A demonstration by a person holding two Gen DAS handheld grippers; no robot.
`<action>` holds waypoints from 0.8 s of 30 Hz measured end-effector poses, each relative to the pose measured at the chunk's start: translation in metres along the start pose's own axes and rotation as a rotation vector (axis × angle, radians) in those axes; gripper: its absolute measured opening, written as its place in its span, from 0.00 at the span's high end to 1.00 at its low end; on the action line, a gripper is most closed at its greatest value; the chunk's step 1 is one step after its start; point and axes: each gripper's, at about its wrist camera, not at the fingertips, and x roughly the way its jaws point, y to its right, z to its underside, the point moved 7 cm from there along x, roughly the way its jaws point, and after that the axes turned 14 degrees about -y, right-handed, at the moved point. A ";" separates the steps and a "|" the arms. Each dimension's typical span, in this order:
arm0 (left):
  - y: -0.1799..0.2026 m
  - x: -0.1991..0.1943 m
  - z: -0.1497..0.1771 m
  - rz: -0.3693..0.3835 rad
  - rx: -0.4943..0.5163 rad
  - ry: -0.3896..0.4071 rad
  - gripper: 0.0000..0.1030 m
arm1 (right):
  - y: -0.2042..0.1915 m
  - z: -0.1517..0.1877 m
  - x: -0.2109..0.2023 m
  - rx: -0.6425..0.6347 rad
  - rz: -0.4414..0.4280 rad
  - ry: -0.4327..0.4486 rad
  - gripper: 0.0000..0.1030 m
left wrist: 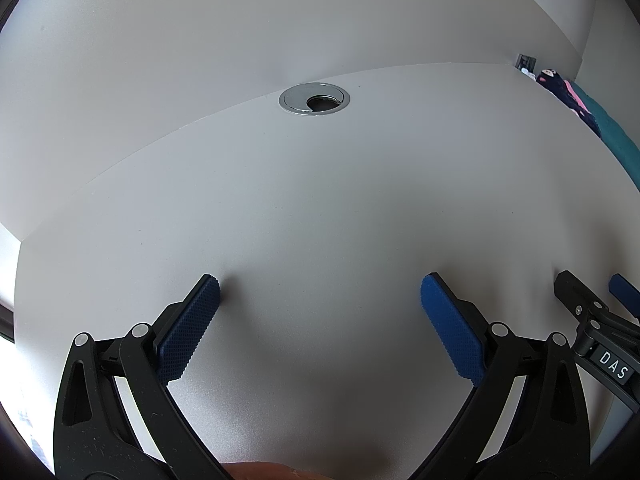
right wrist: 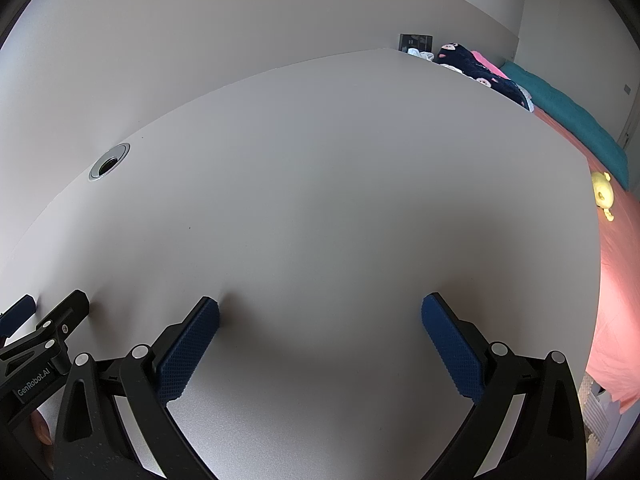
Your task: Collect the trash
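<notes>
Now both the left gripper (left wrist: pixel 320 292) and right gripper (right wrist: pixel 320 314) gape, holding nothing, above the desk (left wrist: pixel 320 200). Beside them, labels read "DAS" (left wrist: pixel 614 365) and "GenRobot.AI" (right wrist: pixel 33 381).

White desk (right wrist: pixel 320 184) against a pale wall (right wrist: pixel 200 20) — pink-covered bed (right wrist: pixel 616 280) beside it.

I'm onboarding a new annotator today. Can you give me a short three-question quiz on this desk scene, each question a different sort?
1. True or false: the left gripper holds a piece of trash.
2. Multiple choice: the round metal cable grommet sits (A) near the desk's back edge by the wall, (B) between the right gripper's fingers, (C) on the bed.
3. Fill in: the small toy lying on the pink bedsheet is ____ in colour.

Key: 1 false, both grippers are open and hold nothing. 2 A. 3 yellow.
</notes>
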 end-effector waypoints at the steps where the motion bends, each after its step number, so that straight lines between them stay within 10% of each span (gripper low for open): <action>1: 0.000 0.000 0.000 0.000 0.000 0.000 0.06 | 0.000 0.000 0.000 0.000 0.000 0.000 0.02; 24: 0.000 0.000 0.000 0.000 0.000 0.000 0.06 | 0.002 -0.001 0.000 -0.001 -0.001 0.000 0.02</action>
